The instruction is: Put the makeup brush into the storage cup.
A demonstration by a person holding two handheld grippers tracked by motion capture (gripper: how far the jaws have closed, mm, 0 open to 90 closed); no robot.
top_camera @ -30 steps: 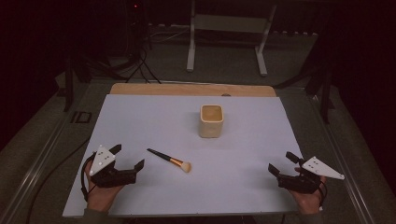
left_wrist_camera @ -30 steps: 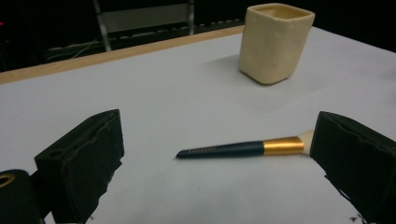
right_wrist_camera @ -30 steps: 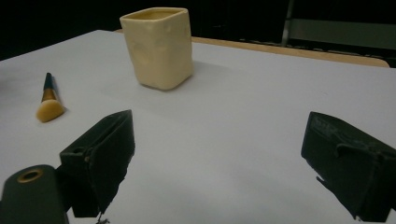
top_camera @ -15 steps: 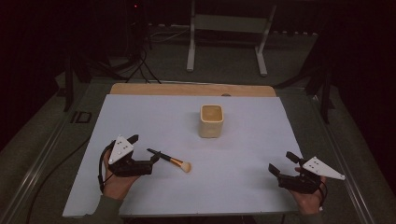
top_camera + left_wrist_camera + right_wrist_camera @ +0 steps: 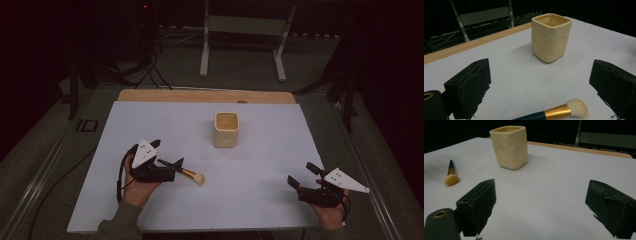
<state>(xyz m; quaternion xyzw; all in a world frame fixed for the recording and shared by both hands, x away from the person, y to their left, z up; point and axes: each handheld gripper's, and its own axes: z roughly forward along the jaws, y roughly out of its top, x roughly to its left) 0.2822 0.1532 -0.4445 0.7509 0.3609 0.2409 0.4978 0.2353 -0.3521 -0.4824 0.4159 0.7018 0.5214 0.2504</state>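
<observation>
Cream square cup (image 5: 226, 129) upright, mid table (image 5: 270, 165), toward far side. White sheet covers table; bare wooden strip (image 5: 205, 96) along far edge. Metal stand (image 5: 242, 35) on floor beyond. Black cables (image 5: 145, 70) far left.

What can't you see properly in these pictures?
- Inside of the cream cup: each view looks at it from a slant, so its bottom is hidden by its own walls.
- Brush handle: cut off by the bottom edge in the left gripper view; in the high view the left gripper covers part of it.
- Room behind the table: too dark to make out in either gripper view.
</observation>
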